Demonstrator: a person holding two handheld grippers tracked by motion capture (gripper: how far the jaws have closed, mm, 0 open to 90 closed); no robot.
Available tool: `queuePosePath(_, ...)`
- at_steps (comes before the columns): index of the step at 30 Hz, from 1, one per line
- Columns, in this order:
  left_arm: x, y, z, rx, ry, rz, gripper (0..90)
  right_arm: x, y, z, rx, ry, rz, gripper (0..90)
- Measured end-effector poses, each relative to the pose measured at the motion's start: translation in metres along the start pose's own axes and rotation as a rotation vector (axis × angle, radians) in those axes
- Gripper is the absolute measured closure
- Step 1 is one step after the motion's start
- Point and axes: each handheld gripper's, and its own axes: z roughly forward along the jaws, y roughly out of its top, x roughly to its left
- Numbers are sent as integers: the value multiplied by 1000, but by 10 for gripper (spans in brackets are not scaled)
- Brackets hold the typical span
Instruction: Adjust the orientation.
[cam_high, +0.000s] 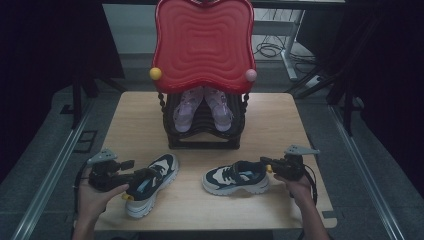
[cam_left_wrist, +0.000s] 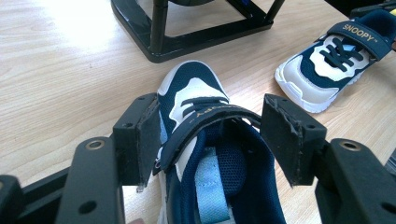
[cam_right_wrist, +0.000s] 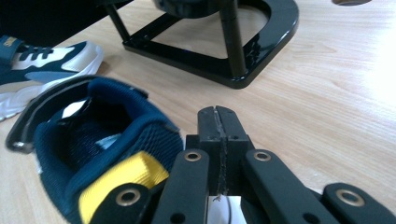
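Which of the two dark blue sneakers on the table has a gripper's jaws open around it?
The left sneaker, toe pointing toward the rack: the left gripper straddles its collar, jaws open. The right sneaker lies sideways, with the shut right gripper beside its heel.

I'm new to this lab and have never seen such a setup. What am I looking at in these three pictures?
A person holds hand-held tongs in each hand at a wooden table. One picture looks down from above; the other two come from cameras riding on each tool. On the table lie two navy-and-white sneakers before a black rack with a red top, holding a lilac pair. The left tongs stand open around the left sneaker, not pressing it. The right tongs are shut, empty, beside the right sneaker's heel.
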Motion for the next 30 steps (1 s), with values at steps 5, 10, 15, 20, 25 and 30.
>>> queuePosePath(5,0,0,1,7,1,1,383,4,-4,-3,5,2,-13,898)
queuePosePath(10,0,0,1,13,0,2,382,10,-8,-10,12,-2,-27,897)
queuePosePath(15,0,0,1,16,1,2,382,20,-14,-17,11,-6,-36,898)
queuePosePath(20,0,0,0,14,-2,-1,381,32,-22,-25,15,-21,-47,897)
queuePosePath(25,3,-2,0,12,-3,-17,382,41,-27,-31,15,-36,-59,897)
queuePosePath(30,3,-2,-1,11,-4,-17,382,51,-33,-37,15,-51,-71,897)
